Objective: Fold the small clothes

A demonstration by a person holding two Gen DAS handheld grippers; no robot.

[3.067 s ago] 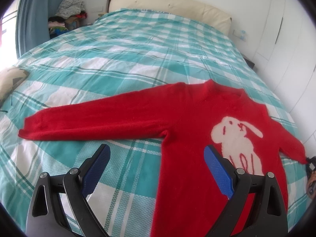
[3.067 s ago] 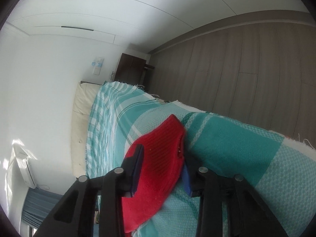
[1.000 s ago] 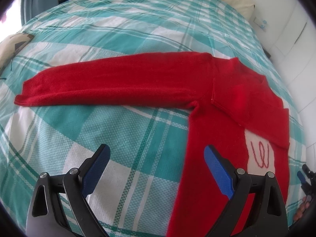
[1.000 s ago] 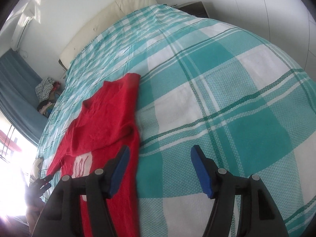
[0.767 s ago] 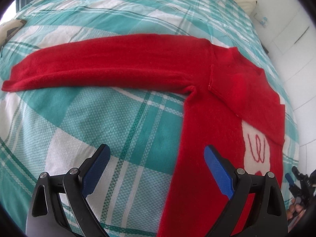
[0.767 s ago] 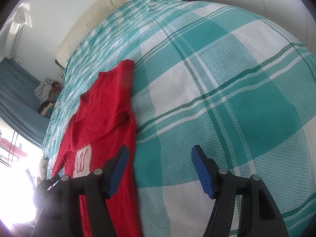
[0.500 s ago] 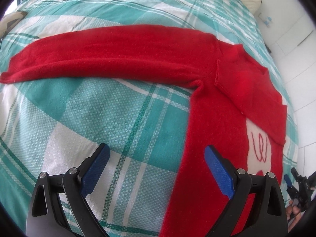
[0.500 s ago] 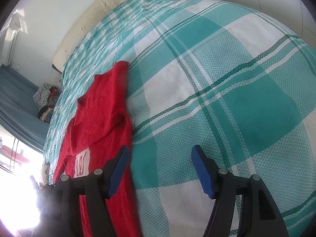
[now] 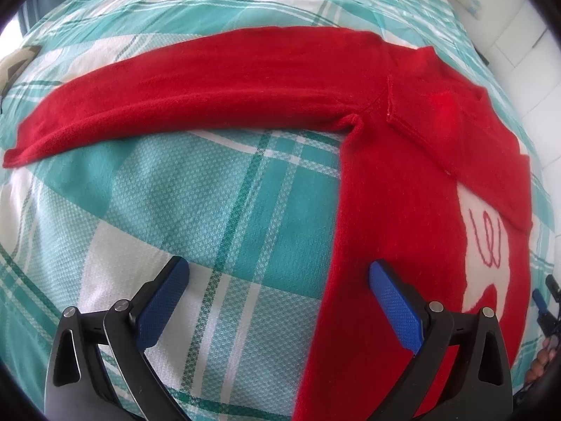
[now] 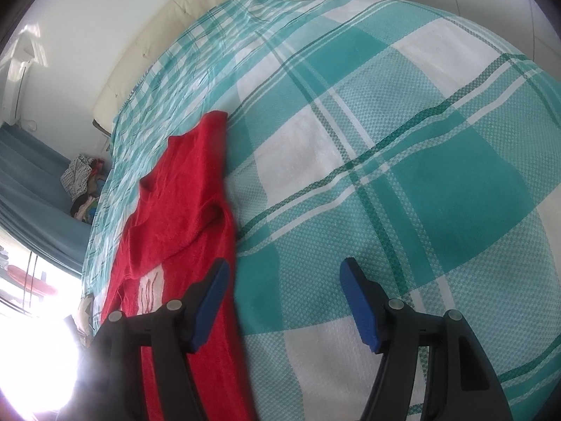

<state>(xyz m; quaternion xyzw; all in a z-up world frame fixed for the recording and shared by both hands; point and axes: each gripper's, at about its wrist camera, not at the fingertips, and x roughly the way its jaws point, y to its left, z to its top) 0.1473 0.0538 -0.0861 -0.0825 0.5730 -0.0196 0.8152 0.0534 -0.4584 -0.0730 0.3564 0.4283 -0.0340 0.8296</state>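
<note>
A small red sweater (image 9: 392,182) with a white animal design (image 9: 487,266) lies flat on the plaid bed. Its left sleeve (image 9: 196,80) stretches out to the left. Its right sleeve (image 9: 487,147) is folded diagonally over the chest and covers the top of the design. My left gripper (image 9: 278,291) is open and empty, just above the bedspread at the sweater's left side edge. In the right wrist view the sweater (image 10: 182,203) lies to the left, and my right gripper (image 10: 284,294) is open and empty beside its right edge.
The teal and white plaid bedspread (image 10: 403,161) covers the whole bed. A cream headboard (image 10: 182,28) stands at the far end. A pile of clothes (image 10: 82,182) sits by the blue curtain. A pillow corner (image 9: 15,66) shows at the left edge.
Three seconds ago my right gripper held the right sleeve; it has since laid it across the chest and opened. In the last second my left gripper moved closer to the sweater.
</note>
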